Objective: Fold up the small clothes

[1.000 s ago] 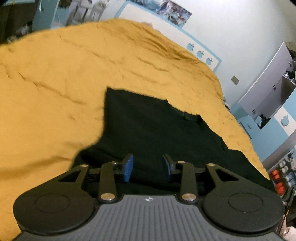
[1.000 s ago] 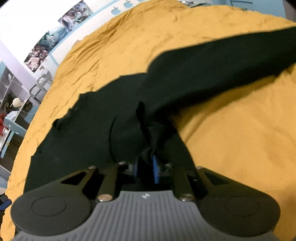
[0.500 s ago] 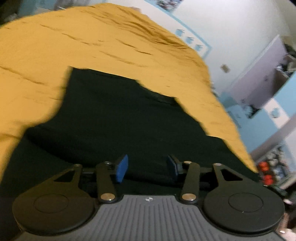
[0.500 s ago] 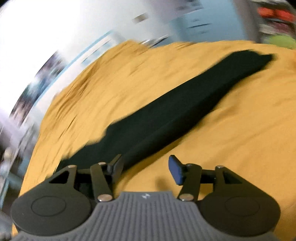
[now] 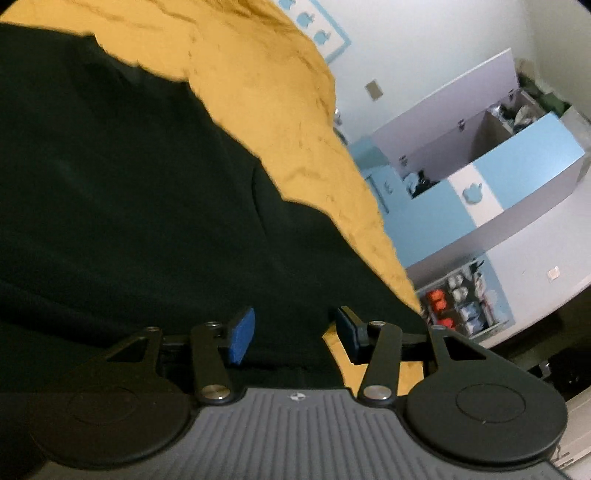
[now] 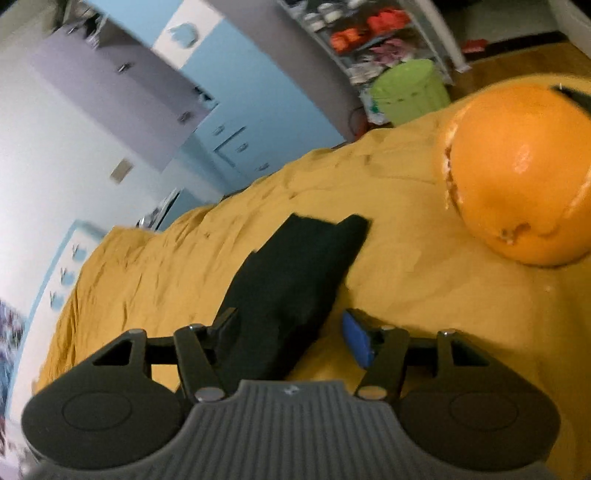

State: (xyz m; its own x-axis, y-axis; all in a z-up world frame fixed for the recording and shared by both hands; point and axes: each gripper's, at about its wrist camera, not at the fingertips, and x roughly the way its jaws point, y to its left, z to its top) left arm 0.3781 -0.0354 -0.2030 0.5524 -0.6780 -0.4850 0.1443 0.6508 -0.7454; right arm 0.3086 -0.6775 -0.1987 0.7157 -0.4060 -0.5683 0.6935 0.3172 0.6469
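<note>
Black soft-fabric garment (image 5: 129,192): spread flat on mustard-yellow crinkled bed cover (image 5: 280,122); fills most of left wrist view, lower and left edges cut off by frame and by gripper body. In right wrist view, one long narrow black part (image 6: 295,273), likely a sleeve, lying straight across cover, near end hidden behind gripper. Seams and garment type hard to make out; fabric almost featureless in shadow.

Left gripper (image 5: 291,330): black, blue-padded fingers, spread wide, holding nothing; poised over hem area of garment, yellow cover showing just inside right finger. Contact with cloth not discernible.

Right gripper (image 6: 291,332): spread wide, holding nothing; left finger over black sleeve part, right blue pad (image 6: 356,341) over bare cover.

Glossy orange rounded object (image 6: 524,173): right of sleeve, well apart from it, resting on cover; cut off by frame, identity unclear.

Room: white wall with pale blue apple-shaped decals (image 5: 314,26); blue-and-grey cabinet fronts (image 5: 517,166); open shelf with red and white items (image 5: 458,299), blurred; lime-green round basket (image 6: 406,92) on floor beyond bed edge. Right wrist view motion-blurred throughout.
</note>
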